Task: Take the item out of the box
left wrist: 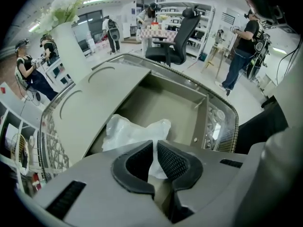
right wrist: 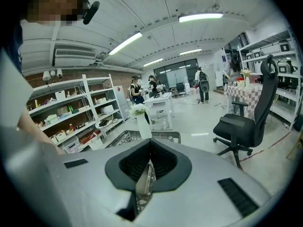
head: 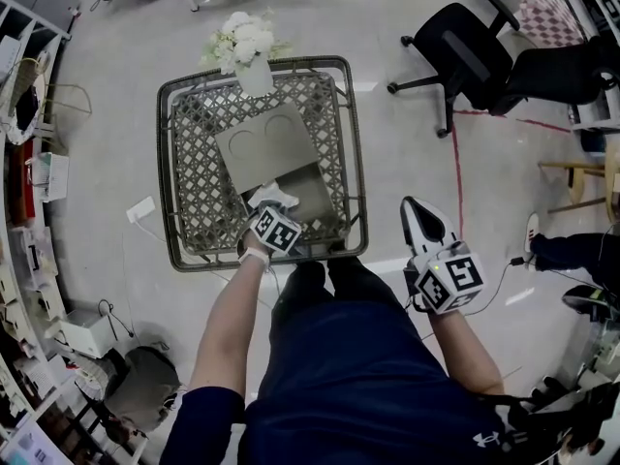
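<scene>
Matt cardboard box [left wrist: 165,103]; crinkly glossy plastic bag [left wrist: 128,131]; metal lattice table [head: 197,194].

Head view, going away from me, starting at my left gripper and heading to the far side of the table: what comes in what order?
left gripper, clamped on the white bag → box flap → vase of white flowers

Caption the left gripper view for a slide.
Left gripper shut on a white plastic bag in the open tan box.
</scene>
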The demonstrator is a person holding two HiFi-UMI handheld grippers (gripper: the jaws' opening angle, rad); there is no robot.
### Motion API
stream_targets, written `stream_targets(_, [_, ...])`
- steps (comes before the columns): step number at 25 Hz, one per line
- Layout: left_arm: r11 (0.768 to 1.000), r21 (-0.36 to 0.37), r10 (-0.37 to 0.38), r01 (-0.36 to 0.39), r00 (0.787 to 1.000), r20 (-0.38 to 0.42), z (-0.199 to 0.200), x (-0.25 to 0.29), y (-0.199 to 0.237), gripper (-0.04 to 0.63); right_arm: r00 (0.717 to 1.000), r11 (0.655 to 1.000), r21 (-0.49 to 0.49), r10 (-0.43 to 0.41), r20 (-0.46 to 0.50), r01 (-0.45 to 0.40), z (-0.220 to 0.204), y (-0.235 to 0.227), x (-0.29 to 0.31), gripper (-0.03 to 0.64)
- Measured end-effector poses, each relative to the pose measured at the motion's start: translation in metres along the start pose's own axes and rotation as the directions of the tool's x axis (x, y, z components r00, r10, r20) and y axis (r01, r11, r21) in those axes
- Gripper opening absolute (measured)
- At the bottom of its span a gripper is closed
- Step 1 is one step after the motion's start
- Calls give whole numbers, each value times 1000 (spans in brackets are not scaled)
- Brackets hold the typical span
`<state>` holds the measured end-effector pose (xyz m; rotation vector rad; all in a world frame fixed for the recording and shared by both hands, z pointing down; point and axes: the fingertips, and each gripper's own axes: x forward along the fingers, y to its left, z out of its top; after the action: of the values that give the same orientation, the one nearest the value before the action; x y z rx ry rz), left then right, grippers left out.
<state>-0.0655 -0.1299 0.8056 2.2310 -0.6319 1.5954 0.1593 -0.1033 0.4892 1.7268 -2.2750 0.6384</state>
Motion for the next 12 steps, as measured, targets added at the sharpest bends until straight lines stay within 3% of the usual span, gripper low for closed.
stream_targets(12, [999,-30,42,-40,997,65,-1,-20,4,16,999,999,-2,42,-3,-42,0,9,8,2])
